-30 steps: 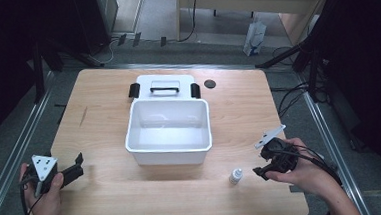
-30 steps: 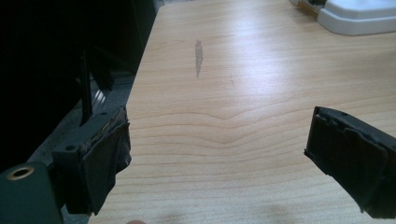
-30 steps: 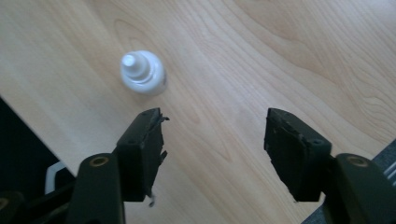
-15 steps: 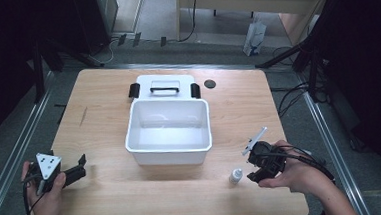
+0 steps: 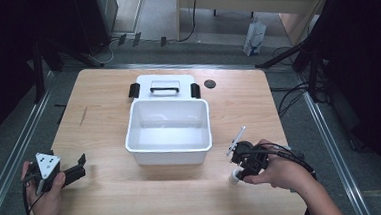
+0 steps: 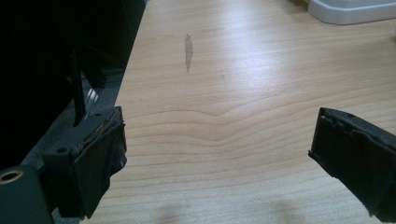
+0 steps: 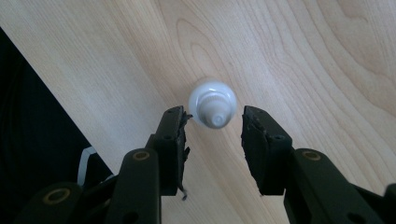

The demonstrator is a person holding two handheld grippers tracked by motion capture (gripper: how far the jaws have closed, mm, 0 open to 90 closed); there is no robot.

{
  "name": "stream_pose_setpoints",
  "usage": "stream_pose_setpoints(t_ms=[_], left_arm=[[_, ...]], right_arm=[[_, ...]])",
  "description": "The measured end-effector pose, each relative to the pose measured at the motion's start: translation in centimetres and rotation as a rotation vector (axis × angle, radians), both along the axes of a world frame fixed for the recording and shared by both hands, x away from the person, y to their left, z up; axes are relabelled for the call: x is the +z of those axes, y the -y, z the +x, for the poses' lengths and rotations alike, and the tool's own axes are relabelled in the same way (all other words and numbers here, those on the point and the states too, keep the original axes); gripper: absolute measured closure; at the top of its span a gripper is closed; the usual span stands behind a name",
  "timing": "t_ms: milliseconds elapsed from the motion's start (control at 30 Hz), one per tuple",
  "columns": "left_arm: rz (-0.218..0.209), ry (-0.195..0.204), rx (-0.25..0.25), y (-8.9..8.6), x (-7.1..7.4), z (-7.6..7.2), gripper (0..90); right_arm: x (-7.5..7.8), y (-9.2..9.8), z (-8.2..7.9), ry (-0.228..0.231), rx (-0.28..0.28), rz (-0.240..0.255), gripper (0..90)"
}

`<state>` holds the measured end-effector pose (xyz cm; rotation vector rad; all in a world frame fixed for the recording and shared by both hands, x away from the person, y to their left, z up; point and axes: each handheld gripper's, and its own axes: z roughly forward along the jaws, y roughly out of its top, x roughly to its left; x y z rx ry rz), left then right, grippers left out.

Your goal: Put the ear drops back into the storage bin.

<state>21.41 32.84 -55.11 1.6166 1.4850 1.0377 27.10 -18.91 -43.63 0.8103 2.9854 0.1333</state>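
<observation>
Small white bottle (image 5: 234, 177) stands upright near the table's (image 5: 113, 192) front edge, right of the white bin (image 5: 169, 134). Right gripper (image 7: 214, 123) has moved down over it since 0.5 s ago, jaws spread either side, not touching. Left gripper (image 5: 74, 170), jaws wide, stays put. Bottle's body is hidden under its cap.

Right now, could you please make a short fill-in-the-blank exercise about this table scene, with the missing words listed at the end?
1. The white bin in the middle of the table is ____ inside.
2. The right gripper has its fingers on either side of a small white ____.
3. The lid with the black handle lies on the table just ____ the bin, on the far side from the person.
4. The left gripper is ____, with bare wood between its fingers.

Missing words: empty; bottle; behind; open
</observation>
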Motion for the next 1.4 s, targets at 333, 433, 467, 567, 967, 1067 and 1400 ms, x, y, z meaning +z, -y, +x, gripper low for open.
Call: stream_pose_setpoints(t_ms=[333,433,467,567,967,1067,1400], left_arm=[[-0.001,-0.003,-0.002,0.0,0.0,0.0,4.2],[-0.002,-0.004,-0.002,0.0,0.0,0.1,4.2],[-0.004,-0.004,-0.001,0.0,0.0,0.1,4.2],[-0.003,-0.005,-0.001,0.0,0.0,0.1,4.2],[-0.028,-0.003,0.018,-0.3,0.0,0.1,4.2],[-0.024,-0.011,0.017,-0.2,0.0,0.2,4.2],[-0.021,-0.014,0.016,-0.2,0.0,0.2,4.2]], right_arm=[[-1.1,-0.5,0.6,0.000,0.000,-0.020,63.5],[-1.4,-0.5,0.6,-0.001,0.001,-0.021,65.0],[-1.5,-0.5,0.6,0.001,0.004,-0.026,66.0],[-1.6,-0.5,0.5,-0.003,0.006,-0.025,70.9],[-1.6,-0.3,0.4,0.005,0.035,-0.022,72.1],[-1.2,-0.2,0.6,0.007,0.058,-0.038,72.1],[1.5,0.0,1.7,0.039,0.027,-0.022,72.1]])
